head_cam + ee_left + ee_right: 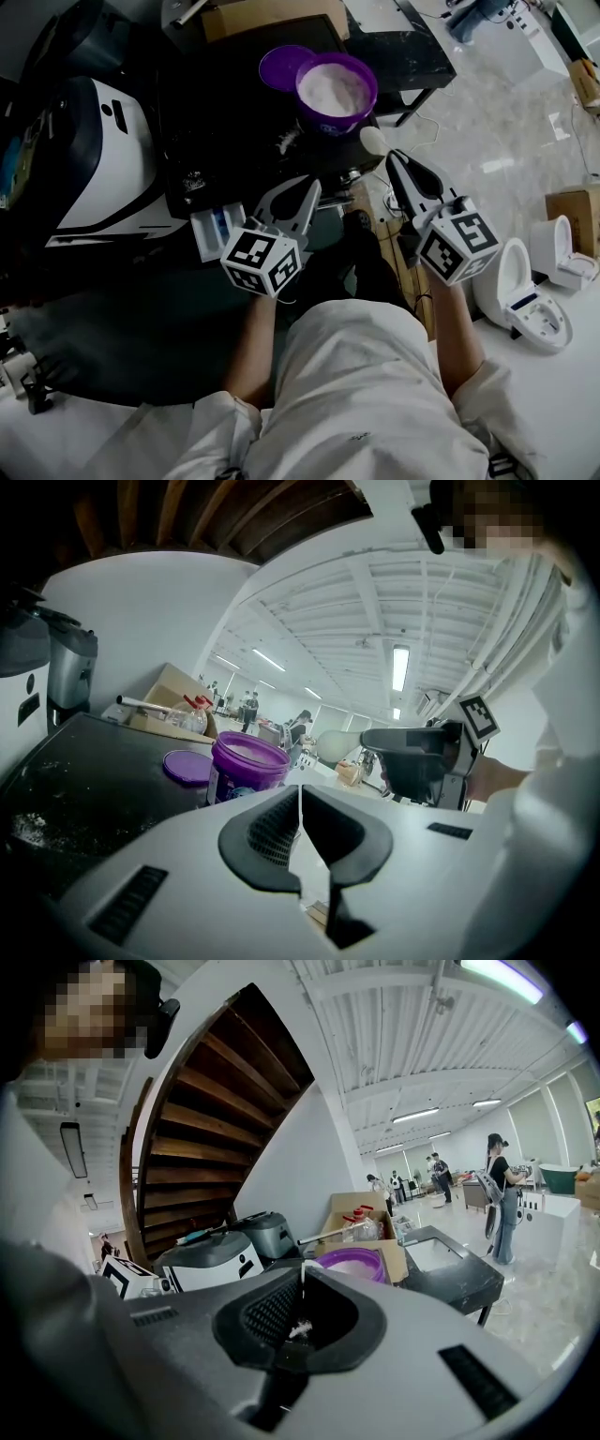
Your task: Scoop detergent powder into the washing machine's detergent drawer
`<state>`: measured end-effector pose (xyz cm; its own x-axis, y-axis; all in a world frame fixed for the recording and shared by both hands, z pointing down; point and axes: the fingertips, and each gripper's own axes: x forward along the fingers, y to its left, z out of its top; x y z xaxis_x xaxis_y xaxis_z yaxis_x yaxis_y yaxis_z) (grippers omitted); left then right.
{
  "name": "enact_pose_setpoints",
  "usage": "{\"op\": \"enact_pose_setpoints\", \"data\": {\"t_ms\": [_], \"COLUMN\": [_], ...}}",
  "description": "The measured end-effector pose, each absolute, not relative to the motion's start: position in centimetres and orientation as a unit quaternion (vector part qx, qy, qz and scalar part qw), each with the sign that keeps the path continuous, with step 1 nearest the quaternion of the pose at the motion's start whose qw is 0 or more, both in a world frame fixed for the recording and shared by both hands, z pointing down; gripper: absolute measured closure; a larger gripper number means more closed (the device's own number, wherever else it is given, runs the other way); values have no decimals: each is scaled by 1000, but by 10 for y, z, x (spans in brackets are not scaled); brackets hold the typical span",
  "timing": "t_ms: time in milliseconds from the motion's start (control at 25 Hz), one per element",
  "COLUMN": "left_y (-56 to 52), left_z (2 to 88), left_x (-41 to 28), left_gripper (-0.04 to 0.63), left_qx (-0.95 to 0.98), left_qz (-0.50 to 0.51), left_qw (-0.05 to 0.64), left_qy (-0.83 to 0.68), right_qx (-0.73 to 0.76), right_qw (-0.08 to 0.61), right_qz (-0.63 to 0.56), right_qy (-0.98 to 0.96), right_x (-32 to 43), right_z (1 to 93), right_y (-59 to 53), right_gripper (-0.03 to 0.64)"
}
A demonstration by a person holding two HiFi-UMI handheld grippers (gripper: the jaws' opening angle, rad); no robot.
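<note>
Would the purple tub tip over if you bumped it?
Probably not easily: the purple tub looks wide, squat and nearly full of powder, so likely heavy. But its lid lies beside it, so a hard shove could spill powder.

Purple tub (330, 127) of white powder (333, 89), purple lid (279, 66), white scoop (373, 139), black desk (225, 122); marker cubes (262, 262) carry black-and-white squares.

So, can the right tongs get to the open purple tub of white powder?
Probably yes: the purple plastic tub stands uncovered just ahead of the right tongs and their white scoop, nothing between.
</note>
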<state>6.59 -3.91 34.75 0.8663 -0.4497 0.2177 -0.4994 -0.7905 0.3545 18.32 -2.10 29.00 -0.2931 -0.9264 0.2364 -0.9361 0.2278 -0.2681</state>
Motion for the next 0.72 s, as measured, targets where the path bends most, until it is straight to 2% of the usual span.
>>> {"op": "enact_pose_setpoints", "data": {"t_ms": [720], "left_y": [-83], "left_z": [345], "left_x": [76], "left_gripper": [571], "left_qx": [934], "left_qz": [64], "left_qw": [193], "left_qy": [-295], "right_qx": [550], "right_qw": [12], "right_qz": [174], "right_qy": [-817], "right_x": [193], "right_z": [280], "right_y": [-86], "right_gripper": [604]}}
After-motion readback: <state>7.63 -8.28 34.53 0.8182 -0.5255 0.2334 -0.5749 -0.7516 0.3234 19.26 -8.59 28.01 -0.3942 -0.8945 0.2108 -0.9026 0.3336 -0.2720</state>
